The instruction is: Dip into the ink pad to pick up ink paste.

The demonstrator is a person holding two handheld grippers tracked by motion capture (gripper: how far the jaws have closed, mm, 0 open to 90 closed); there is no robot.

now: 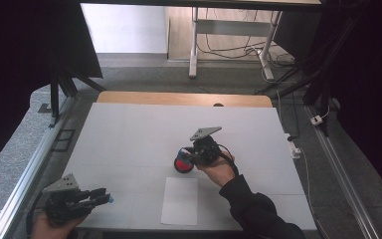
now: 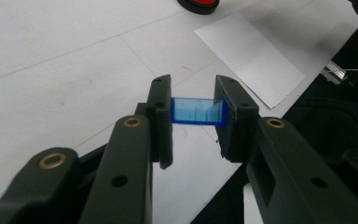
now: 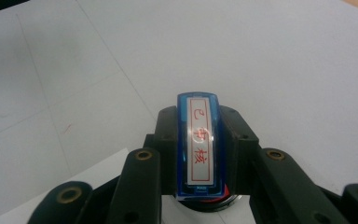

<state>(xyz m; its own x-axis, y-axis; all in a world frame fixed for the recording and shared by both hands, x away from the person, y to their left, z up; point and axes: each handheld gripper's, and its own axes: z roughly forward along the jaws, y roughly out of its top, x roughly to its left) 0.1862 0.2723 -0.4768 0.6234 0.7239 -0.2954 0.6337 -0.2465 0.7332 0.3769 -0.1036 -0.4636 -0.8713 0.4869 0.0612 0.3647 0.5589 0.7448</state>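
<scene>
My right gripper pinches the blue stamp over the red ink pad, left gripper clamping its blue cap (press squarely, I judge).

The stamp is glossy translucent blue plastic, as is its cap (both catch the light). Each gripper's jaws are matt black plastic with brass-coloured rivets. The paper sheet looks smooth, the tabletop matt white.

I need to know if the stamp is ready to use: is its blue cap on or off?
Off. The left gripper holds the blue cap by itself, while the right gripper clamps the stamp above the red ink pad.
</scene>
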